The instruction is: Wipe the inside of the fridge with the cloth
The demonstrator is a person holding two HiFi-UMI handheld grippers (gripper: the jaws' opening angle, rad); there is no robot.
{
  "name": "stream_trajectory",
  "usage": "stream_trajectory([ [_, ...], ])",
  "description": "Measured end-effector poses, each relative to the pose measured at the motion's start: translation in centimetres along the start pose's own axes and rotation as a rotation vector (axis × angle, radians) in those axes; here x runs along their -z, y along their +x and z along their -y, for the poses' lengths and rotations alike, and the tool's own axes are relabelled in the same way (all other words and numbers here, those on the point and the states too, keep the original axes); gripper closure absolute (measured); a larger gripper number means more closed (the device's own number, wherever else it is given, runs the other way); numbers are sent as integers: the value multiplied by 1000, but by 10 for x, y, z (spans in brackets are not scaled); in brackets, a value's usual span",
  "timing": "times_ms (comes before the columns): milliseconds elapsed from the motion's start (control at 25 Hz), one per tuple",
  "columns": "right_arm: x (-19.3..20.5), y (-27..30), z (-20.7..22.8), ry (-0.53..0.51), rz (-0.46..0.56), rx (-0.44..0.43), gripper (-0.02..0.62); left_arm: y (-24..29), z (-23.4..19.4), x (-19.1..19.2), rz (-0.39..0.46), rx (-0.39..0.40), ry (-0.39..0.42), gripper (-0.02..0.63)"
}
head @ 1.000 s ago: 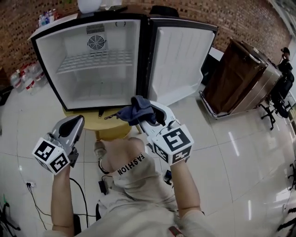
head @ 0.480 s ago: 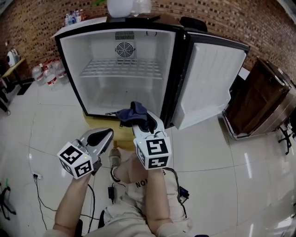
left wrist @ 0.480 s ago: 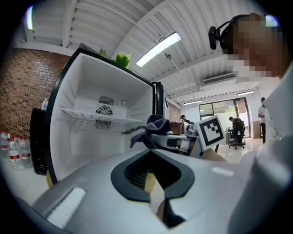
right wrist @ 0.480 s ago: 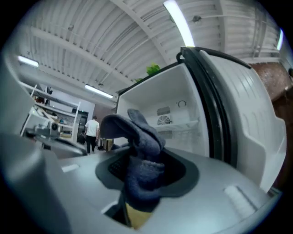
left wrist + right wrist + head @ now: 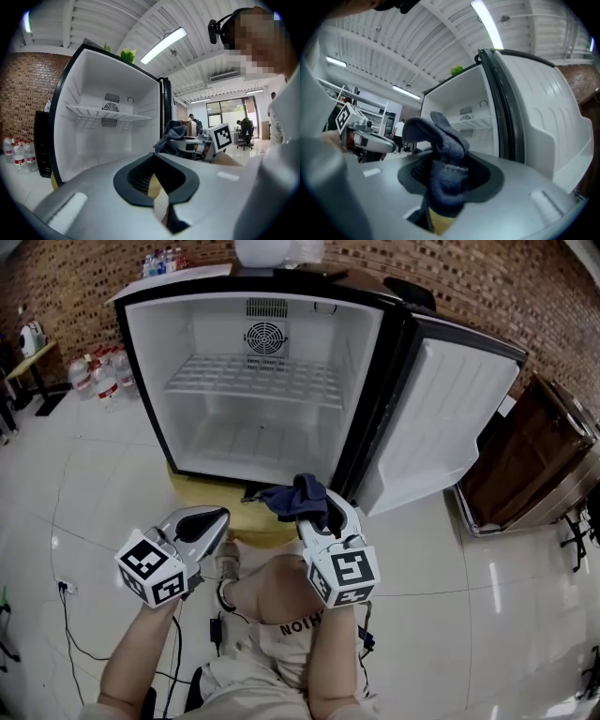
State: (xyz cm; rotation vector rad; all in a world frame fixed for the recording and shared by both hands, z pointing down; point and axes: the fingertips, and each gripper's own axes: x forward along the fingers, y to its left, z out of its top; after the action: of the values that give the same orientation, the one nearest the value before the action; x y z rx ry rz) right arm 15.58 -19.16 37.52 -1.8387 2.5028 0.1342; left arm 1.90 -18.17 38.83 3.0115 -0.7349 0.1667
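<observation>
Pale floor tiles (image 5: 94, 484) lie open before the fridge (image 5: 150, 381), its door (image 5: 450, 418) swung wide right. Just short of its lower front edge, the right gripper (image 5: 317, 510) clamps its jaws on the blue cloth (image 5: 298, 495). The left gripper (image 5: 212, 518) is beside it, jaws together, seemingly empty.

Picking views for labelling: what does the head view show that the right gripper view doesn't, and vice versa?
Head view only: water bottles, a floor cable, the right gripper's marker cube. Right gripper view only: ceiling lights, a person in the background, the jaws pinching the cloth close up. Both: the open fridge, its wire shelf, the cloth, the left gripper.
</observation>
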Motion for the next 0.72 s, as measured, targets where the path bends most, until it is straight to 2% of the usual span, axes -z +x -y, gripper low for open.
stream_trajectory([
  [200,10,5,-6,-40,-29,2,443,0,0,-1,-2,3,5,604],
  [360,15,9,-9,-74,-40,13,442,2,3,6,-9,33,-45,604],
  [720,18,9,-2,-23,-9,12,443,8,6,18,-27,54,-87,604],
])
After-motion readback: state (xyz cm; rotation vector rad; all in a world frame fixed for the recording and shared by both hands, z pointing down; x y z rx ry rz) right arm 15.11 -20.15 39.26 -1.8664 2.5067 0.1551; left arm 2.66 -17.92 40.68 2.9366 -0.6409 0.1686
